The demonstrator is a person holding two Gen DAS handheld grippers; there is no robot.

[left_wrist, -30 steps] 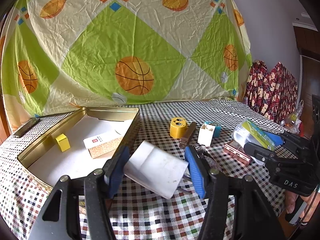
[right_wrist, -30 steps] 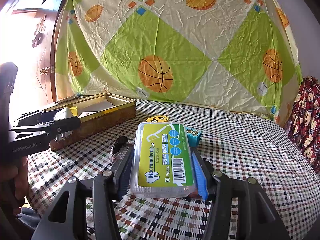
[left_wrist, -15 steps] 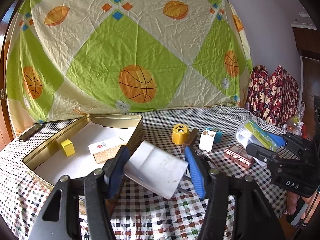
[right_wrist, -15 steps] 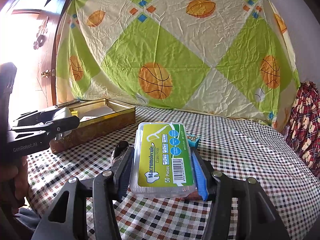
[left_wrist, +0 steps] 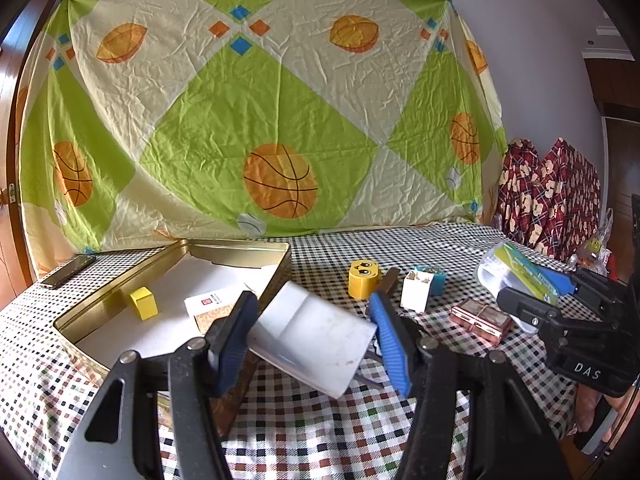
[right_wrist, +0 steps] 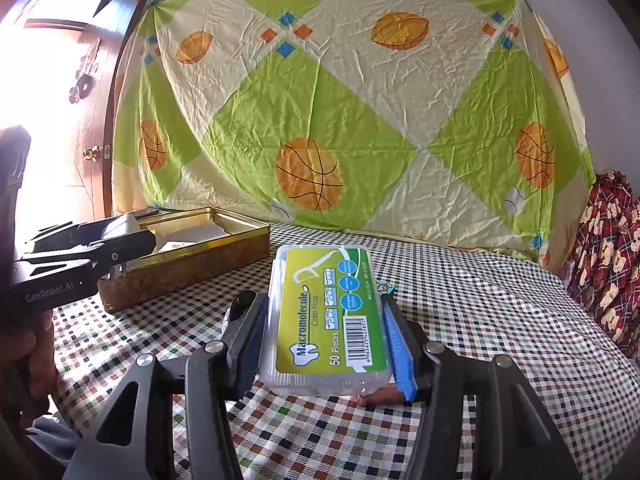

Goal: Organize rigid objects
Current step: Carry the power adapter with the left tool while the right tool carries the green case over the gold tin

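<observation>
Two hand-held grippers are up over the checked desk (left_wrist: pixel 400 240), each pinching one thing. Left hand-held gripper (left_wrist: pixel 312 336): blue pads pressed on both sides of a white block (left_wrist: pixel 316 336), which sits tilted, its far end toward 11 o'clock, near the tin's (left_wrist: pixel 240 245) near corner. Right hand-held gripper (right_wrist: pixel 324 340): pads clamped on the long sides of a clear floss box (right_wrist: pixel 326 316) with a green label, held about level, pointing to 12 o'clock.

In the left view the open gold tin lies at 10 o'clock, with a yellow cube (left_wrist: pixel 143 302) and a small carton (left_wrist: pixel 212 306) on its white floor; much of that floor is bare. Its near wall runs just beside the left pad. At 12 to 1 o'clock stand a yellow cylinder (left_wrist: pixel 363 279), a white box (left_wrist: pixel 416 290) against a teal box (left_wrist: pixel 436 278), and a pink case (left_wrist: pixel 482 318) at 2 o'clock. A dark phone (left_wrist: pixel 68 271) lies at the desk's far left edge.

In the right view, the desk from 12 to 3 o'clock is bare check cloth; the tin sits at 10 o'clock, the left gripper over its near end.
</observation>
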